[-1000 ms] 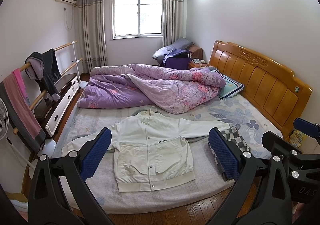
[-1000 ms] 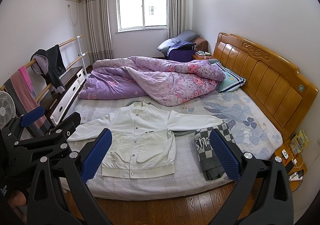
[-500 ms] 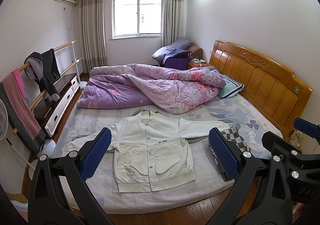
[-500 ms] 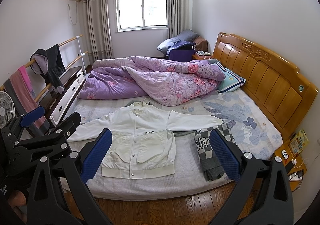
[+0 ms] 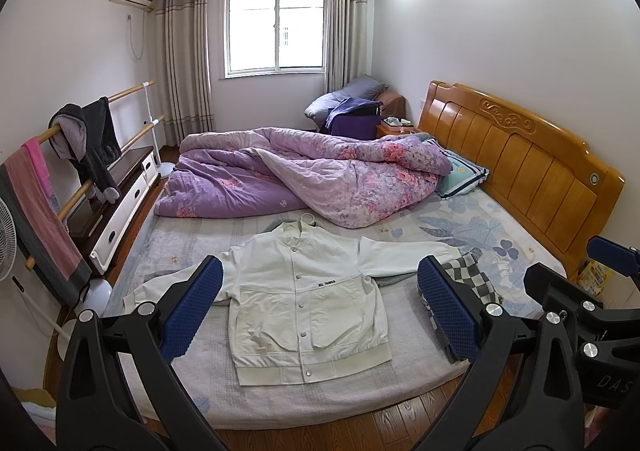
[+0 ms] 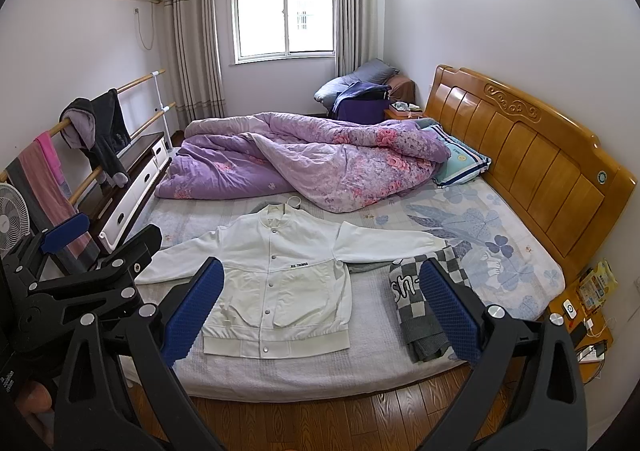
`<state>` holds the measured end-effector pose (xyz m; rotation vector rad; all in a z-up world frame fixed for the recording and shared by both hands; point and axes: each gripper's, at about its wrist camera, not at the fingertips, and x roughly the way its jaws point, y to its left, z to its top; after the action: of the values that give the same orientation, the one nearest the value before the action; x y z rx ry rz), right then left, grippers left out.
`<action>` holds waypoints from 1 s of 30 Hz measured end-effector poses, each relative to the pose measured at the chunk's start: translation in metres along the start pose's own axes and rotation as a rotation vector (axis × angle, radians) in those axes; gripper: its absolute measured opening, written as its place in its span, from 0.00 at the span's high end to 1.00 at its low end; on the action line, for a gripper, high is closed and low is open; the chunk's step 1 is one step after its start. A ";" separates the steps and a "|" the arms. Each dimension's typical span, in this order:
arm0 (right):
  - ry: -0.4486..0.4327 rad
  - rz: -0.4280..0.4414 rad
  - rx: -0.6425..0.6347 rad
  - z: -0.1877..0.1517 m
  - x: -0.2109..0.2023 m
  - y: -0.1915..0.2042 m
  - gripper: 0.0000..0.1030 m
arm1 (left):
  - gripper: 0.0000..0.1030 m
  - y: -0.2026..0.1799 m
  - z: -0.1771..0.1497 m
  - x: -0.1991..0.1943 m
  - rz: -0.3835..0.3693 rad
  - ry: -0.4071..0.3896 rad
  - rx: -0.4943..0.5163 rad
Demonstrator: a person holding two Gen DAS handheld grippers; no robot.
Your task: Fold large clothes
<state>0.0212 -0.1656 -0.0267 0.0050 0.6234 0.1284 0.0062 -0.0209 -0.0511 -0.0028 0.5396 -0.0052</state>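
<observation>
A white button-front jacket (image 5: pixel 304 295) lies flat on its back on the pale grey sheet of the wooden-framed bed (image 5: pixel 400 379), collar toward the window and ribbed hem toward the bed's near edge, both sleeves spread out sideways. Its front is snapped shut, with a small dark label at the chest. Just beyond the jacket's right sleeve cuff lies a folded grey-and-white checkered garment (image 6: pixel 424 303), close to the same near edge. Behind the jacket's collar a rumpled purple floral quilt (image 5: pixel 304 179) is heaped across the far half of the bed, and a light blue striped pillow (image 5: pixel 460 175) rests against the orange wooden headboard (image 5: pixel 528 167).

Both grippers hover over the floor short of the bed, touching nothing. The left gripper (image 5: pixel 320 311) has its blue-padded fingers spread wide — the jacket shows between them. The right gripper (image 6: pixel 320 307) is equally wide apart, empty, framing the jacket and the checkered garment.
</observation>
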 end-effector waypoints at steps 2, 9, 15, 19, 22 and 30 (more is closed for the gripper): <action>0.000 0.000 0.001 0.000 0.000 0.000 0.08 | 0.05 0.004 0.004 -0.002 -0.002 0.001 0.000; 0.002 0.000 0.000 0.000 0.001 0.003 0.08 | 0.05 0.006 0.000 -0.001 0.002 0.005 -0.002; 0.009 -0.001 -0.002 -0.001 0.005 0.006 0.08 | 0.05 0.016 0.005 0.001 0.001 0.014 -0.005; 0.016 0.002 -0.001 -0.002 0.012 0.007 0.08 | 0.05 0.020 0.009 0.002 0.000 0.017 -0.007; 0.028 0.007 -0.003 -0.001 0.019 0.007 0.08 | 0.05 0.022 0.009 0.007 -0.001 0.026 -0.010; 0.070 0.029 -0.018 0.007 0.051 0.007 0.08 | 0.05 0.030 0.016 0.038 0.022 0.070 -0.030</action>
<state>0.0657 -0.1526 -0.0509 -0.0079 0.6917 0.1625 0.0471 0.0089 -0.0564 -0.0262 0.6094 0.0240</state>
